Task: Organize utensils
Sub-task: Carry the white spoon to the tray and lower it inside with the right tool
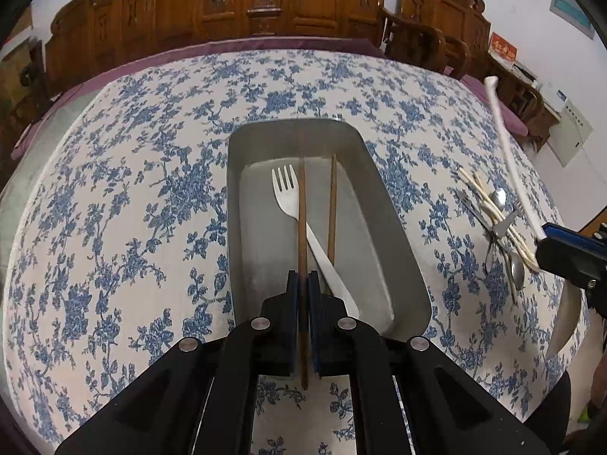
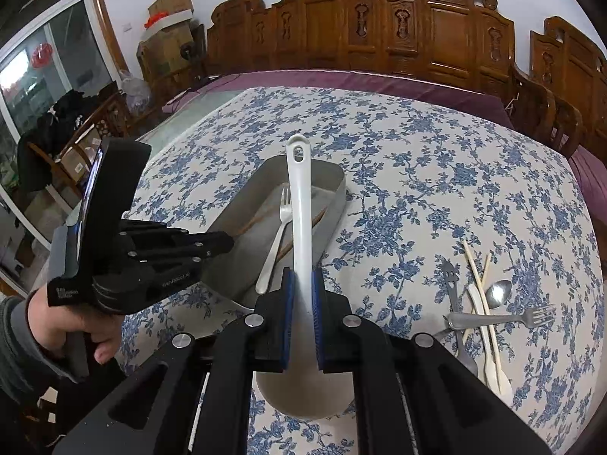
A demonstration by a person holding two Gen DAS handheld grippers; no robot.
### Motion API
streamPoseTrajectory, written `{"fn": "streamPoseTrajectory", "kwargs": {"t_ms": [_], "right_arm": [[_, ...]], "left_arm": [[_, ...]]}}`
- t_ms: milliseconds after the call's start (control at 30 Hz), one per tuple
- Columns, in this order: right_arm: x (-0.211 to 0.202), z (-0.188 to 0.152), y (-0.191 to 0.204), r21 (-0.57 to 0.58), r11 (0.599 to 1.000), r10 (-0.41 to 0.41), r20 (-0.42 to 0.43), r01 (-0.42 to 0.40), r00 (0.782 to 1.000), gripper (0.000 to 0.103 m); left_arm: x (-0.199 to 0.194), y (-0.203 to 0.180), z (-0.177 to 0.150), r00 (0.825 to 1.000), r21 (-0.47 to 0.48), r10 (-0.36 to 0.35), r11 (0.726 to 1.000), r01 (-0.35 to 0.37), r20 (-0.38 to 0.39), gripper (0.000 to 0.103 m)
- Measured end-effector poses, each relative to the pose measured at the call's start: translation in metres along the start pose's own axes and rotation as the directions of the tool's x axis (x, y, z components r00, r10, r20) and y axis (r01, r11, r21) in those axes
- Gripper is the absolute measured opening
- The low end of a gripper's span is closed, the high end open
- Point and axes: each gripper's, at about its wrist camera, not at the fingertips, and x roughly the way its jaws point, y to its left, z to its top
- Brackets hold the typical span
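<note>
My left gripper (image 1: 303,276) is shut on a brown chopstick (image 1: 302,208), which hangs lengthwise over the grey metal tray (image 1: 398,227). Inside the tray lie a steel fork (image 1: 288,197) and a second brown chopstick (image 1: 332,204). My right gripper (image 2: 302,280) is shut on the handle of a white ladle (image 2: 299,208), whose bowl hangs below the fingers. The ladle is held above the near end of the tray (image 2: 337,189). The left wrist view shows the right gripper (image 1: 546,235) at the right edge, with the ladle handle (image 1: 504,151) sticking up.
Right of the tray, loose utensils (image 2: 485,311) lie in a pile on the blue-flowered tablecloth (image 2: 417,189): a spoon (image 2: 499,294), forks and cream chopsticks. A hand holds the left gripper (image 2: 212,244) at the left. Carved wooden chairs (image 2: 379,30) line the far side.
</note>
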Motion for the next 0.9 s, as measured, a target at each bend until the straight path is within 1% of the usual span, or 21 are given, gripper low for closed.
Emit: {"fn": "streamPoseTrajectory", "kwargs": {"t_ms": [67, 300, 633, 900], "right_arm": [[0.003, 0.002, 0.003, 0.001, 1.000, 0.004, -0.002, -0.004, 1.000, 0.011], [0.015, 0.009, 0.013, -0.010, 1.000, 0.010, -0.011, -0.010, 1.000, 0.011], [0.038, 0.024, 0.020, 0.021, 0.999, 0.036, -0.015, -0.036, 0.999, 0.011], [0.059, 0.039, 0.024, 0.064, 0.996, 0.056, 0.003, -0.056, 0.998, 0.011]], "left_arm": [[0.001, 0.000, 0.000, 1.000, 0.009, 0.018, 1.000, -0.018, -0.001, 0.004], [-0.002, 0.000, 0.002, 1.000, 0.012, 0.009, 1.000, -0.009, 0.003, 0.004], [-0.028, 0.012, 0.009, 0.998, 0.010, 0.020, 1.000, -0.021, 0.062, 0.005], [-0.048, 0.024, 0.006, 0.995, 0.012, 0.025, 1.000, -0.027, 0.097, 0.005]]}}
